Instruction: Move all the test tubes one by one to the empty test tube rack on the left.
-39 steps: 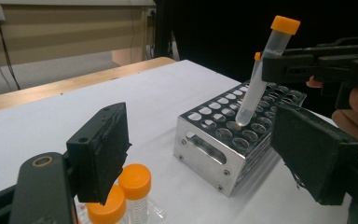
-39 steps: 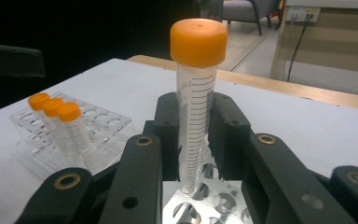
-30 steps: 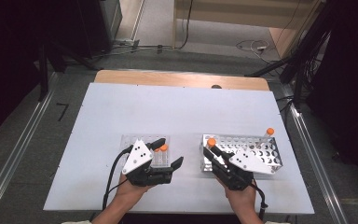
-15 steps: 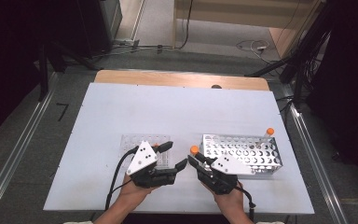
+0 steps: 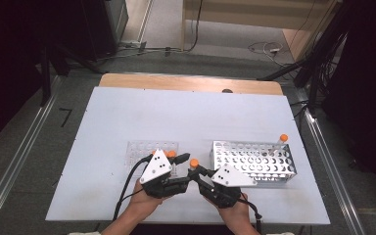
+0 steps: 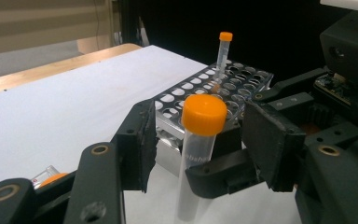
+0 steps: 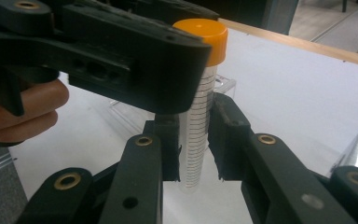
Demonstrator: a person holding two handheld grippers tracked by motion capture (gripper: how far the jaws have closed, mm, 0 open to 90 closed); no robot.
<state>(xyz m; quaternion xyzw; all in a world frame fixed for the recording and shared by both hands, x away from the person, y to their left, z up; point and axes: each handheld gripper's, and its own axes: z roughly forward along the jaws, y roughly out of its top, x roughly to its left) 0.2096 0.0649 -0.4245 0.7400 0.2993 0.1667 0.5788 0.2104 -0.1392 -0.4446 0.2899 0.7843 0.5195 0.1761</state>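
I'm working over a pale table (image 5: 127, 112) with a wooden far edge, dark floor and cables beyond it. Near the front, between my two hands, the right claw (image 7: 193, 140) is gripping an orange-capped tube (image 7: 200, 93) upright by its lower body, pads pressed on both sides of the printed scale lines. I'm holding it that way, I judge, so the upper part stays free for the other hand.

The left claw (image 6: 196, 135) is coming in across it; its jaws have just been closing, with the tube (image 6: 198, 140) standing between them, but a gap is showing on each side, so they are open around it and not yet pressing. This looks like a hand-over.

The metal rack (image 5: 254, 161) is sitting to the right, one more capped tube (image 5: 282, 142) standing at its far corner. The clear plastic rack (image 5: 147, 149) is lying just beyond the left hand (image 5: 144, 205), with further orange caps by it; that is probably where the tube is heading.

On the tube wall, letters reading something like "abshe" are showing; the rest is hidden.
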